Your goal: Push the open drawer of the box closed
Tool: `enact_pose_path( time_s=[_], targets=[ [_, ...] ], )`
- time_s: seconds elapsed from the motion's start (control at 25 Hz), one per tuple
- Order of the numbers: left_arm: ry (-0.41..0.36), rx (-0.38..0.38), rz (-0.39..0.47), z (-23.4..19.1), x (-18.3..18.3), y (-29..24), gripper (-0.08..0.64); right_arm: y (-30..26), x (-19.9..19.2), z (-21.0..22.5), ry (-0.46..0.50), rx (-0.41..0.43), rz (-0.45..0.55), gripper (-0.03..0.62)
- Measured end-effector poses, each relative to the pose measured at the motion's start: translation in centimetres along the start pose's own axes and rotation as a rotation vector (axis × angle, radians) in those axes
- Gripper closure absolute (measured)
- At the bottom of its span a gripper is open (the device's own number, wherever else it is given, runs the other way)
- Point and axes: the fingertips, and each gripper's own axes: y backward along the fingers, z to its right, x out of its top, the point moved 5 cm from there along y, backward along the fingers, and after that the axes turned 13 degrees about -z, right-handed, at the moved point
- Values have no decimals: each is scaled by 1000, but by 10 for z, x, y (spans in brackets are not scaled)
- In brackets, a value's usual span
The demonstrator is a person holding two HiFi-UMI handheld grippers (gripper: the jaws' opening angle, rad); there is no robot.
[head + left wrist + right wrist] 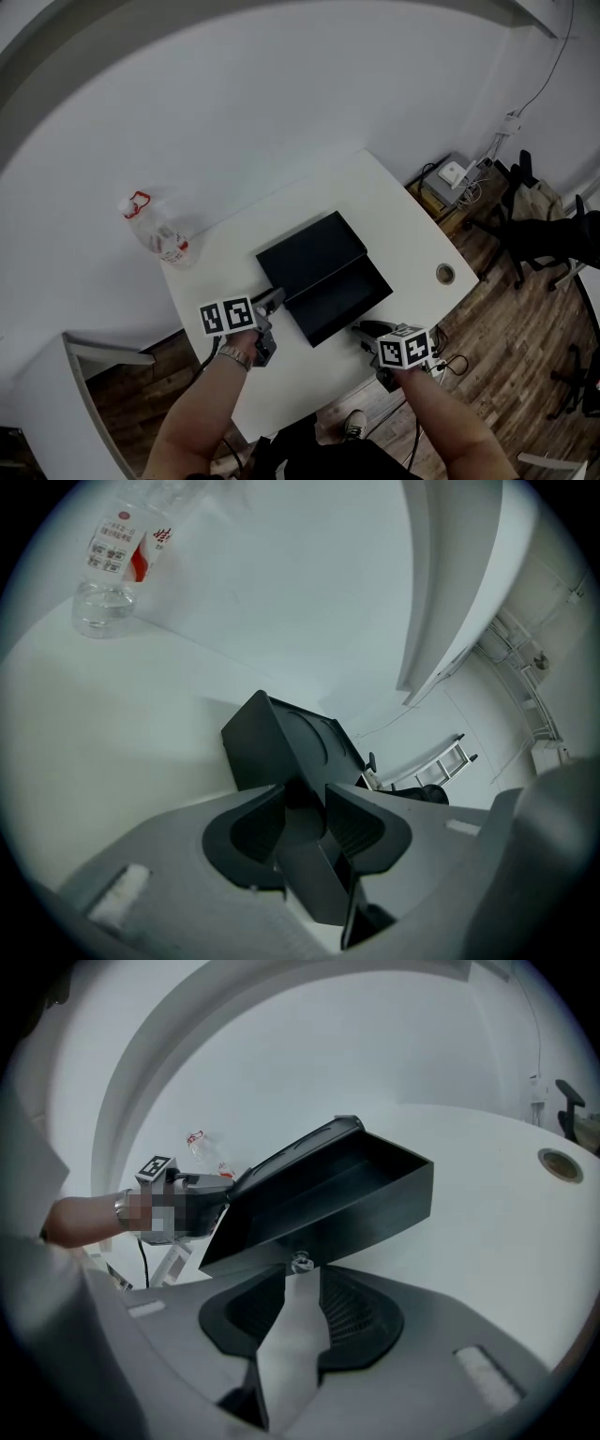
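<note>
Drawer [342,298] of box [309,248] still out; push not begun. Right gripper [300,1281] jaws wide, empty, just near of knob [300,1262]. Left gripper [307,806] jaws wide, astride box's near-left corner.

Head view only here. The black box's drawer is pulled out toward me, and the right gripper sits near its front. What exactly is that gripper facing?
Observer: The right gripper faces a small silvery knob on the front of the drawer. The knob is just ahead of its open jaws, and nothing is between them.
Operator: Anything inside the drawer?
Observer: In the right gripper view, the part of the inside that shows is bare.
Operator: And the left gripper?
Observer: The left gripper has its jaws apart around a black edge of the box.
</note>
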Motion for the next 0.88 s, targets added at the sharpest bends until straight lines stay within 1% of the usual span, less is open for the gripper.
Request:
enact_pose_path(
  time_s=[0.16, 0.24, 0.52, 0.68, 0.88],
  targets=[
    [8, -8, 3, -1, 0, -1, 416, -4, 3, -1, 10, 2, -3, 496],
    [11, -11, 0, 0, 0, -1, 416, -4, 5, -1, 11, 0, -7, 517],
    [4, -4, -34, 0, 1, -1, 416, -4, 6, -2, 14, -5, -18, 517],
    [6, -14, -43, 0, 1, -1, 416, -4, 7, -2, 22, -1, -34, 517],
    [-1, -27, -55, 1, 3, -2, 413, 1, 15, -5, 43, 18, 20, 518]
  ],
)
